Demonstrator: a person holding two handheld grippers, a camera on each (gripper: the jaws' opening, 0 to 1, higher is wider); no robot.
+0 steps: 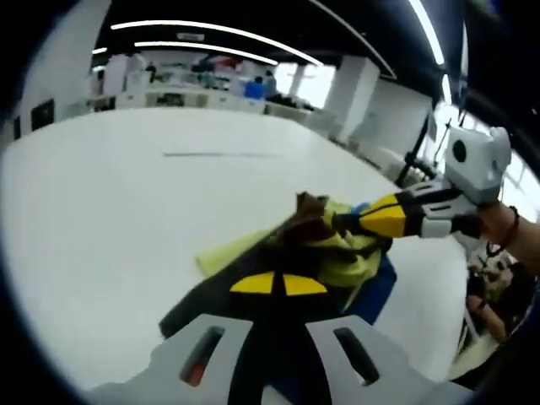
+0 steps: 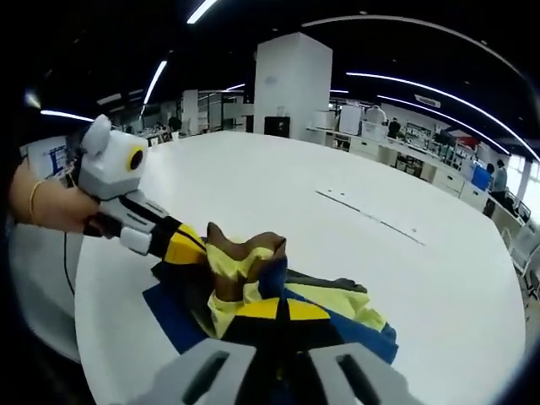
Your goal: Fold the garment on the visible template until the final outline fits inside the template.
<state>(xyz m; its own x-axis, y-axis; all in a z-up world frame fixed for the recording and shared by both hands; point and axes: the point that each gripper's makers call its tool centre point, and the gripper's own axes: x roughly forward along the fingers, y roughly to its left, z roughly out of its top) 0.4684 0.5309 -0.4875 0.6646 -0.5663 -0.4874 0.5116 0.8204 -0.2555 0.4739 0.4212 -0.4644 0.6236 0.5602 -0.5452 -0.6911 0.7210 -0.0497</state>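
Observation:
The garment [image 1: 337,253], a bunched heap of brown, yellow and dark cloth, lies on a blue template [image 1: 381,288] on the white table. In the left gripper view my left gripper [image 1: 278,284] is shut on the garment's dark near edge. My right gripper [image 1: 344,223] comes in from the right and is shut on a raised brown fold. In the right gripper view the garment [image 2: 245,270] is lifted into a peak over the blue template [image 2: 173,319]. My right gripper [image 2: 283,310] is shut on its near side, and my left gripper [image 2: 201,246] pinches it from the left.
The big white table [image 1: 126,211] stretches far beyond the garment, with thin marked lines [image 2: 371,215] on it. Its rounded edge [image 2: 84,337] runs close to the template. A hand [image 2: 46,207] holds the left gripper. Benches, a white pillar [image 2: 291,84] and people stand behind.

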